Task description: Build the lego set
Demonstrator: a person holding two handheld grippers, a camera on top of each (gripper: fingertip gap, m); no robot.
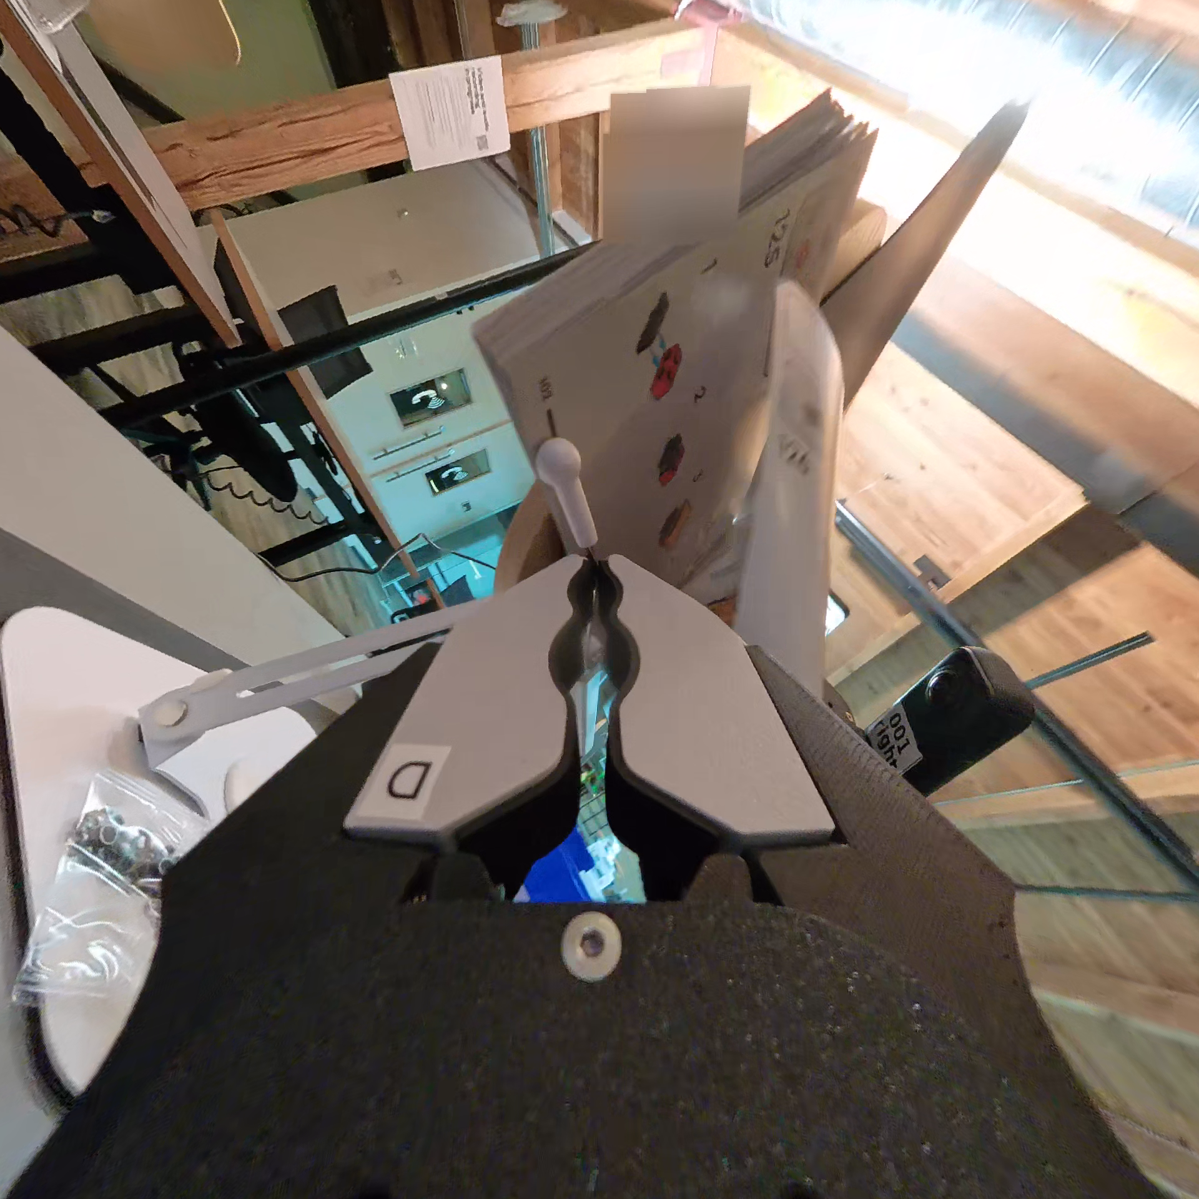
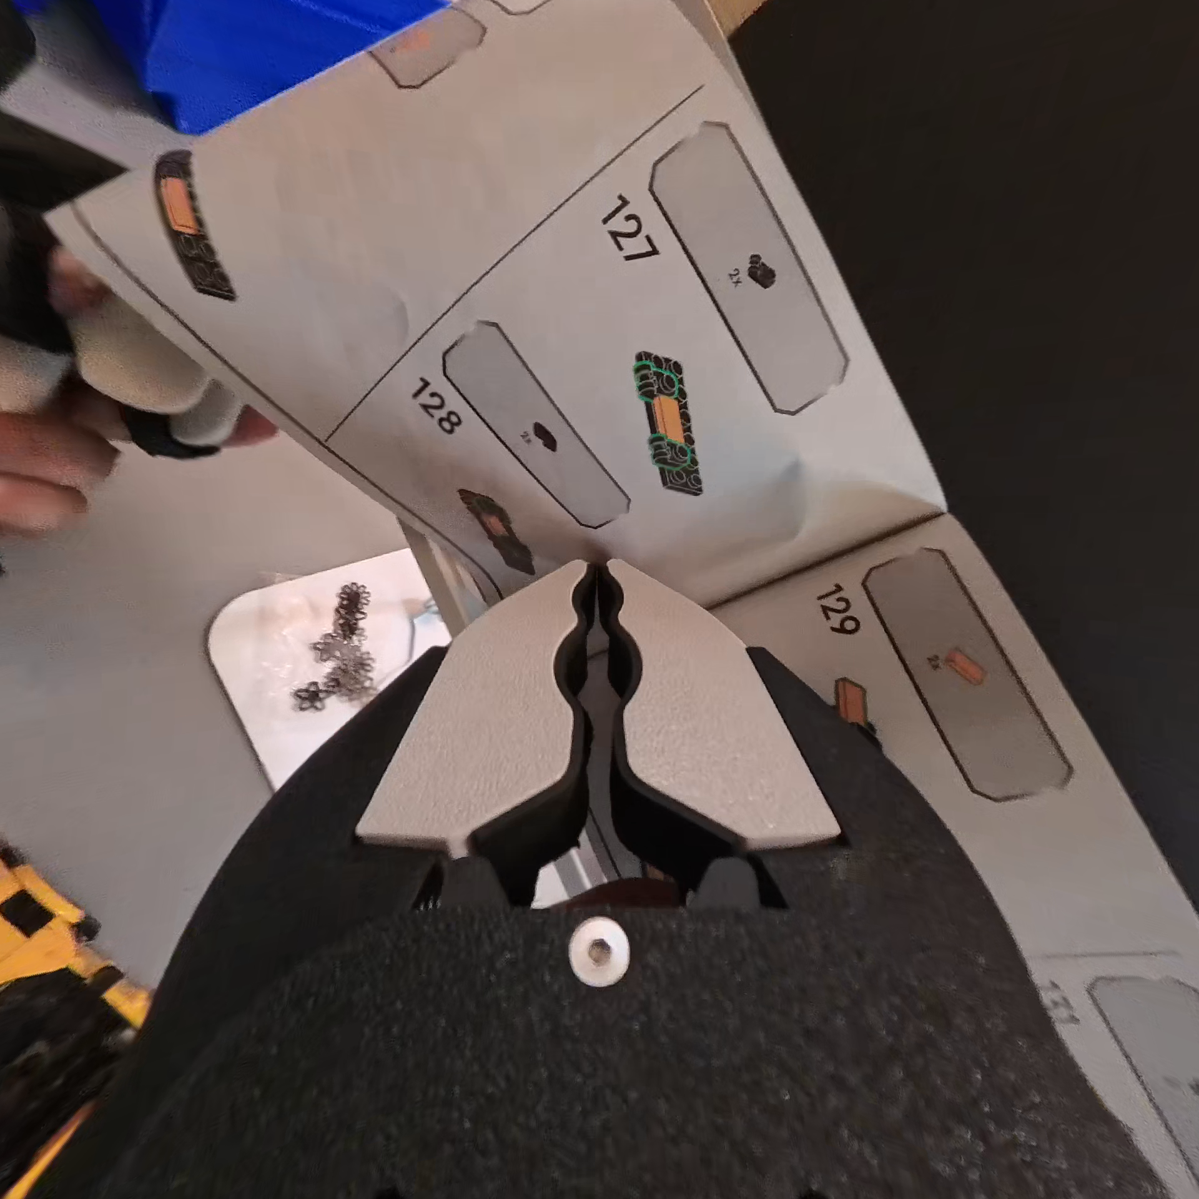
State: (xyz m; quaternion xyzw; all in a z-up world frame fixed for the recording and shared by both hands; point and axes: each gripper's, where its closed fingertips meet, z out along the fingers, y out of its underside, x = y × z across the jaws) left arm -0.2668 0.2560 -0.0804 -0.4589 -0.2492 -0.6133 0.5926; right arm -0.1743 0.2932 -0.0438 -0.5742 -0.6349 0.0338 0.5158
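The left gripper [image 1: 593, 563] is clenched on a small white rod with a rounded knob [image 1: 564, 483], which sticks out past its tips. Directly ahead of it stands the instruction booklet [image 1: 655, 396], lifted off the table and fanned open, its pages blocking most of the view beyond. Behind the booklet run timber beams [image 1: 272, 149] with a sheet of paper [image 1: 451, 110] fixed to one. At the lower left edge of this view lies a clear bag of small dark parts [image 1: 104, 869] on a white tray [image 1: 45, 701], beside a pale hinged bracket [image 1: 259, 681]. The other gripper's black camera housing [image 1: 960, 701] shows at the right.

The right gripper [image 2: 600, 566] has its jaws closed, the tips meeting at the edge of a curled booklet page [image 2: 519, 272]; whether the page is pinched between them cannot be told. The page arches up over the table and hides what lies under it. A person's hand [image 2: 78, 402], blurred, grips the page at its far left edge. On the grey tabletop [image 2: 130, 681] below, a white tray [image 2: 259, 714] holds small black flower-shaped pieces [image 2: 340, 649]. A yellow and black lego model [image 2: 45, 960] sits at the lower left edge, partly cut off. A blue box [image 2: 259, 52] stands at the top left.
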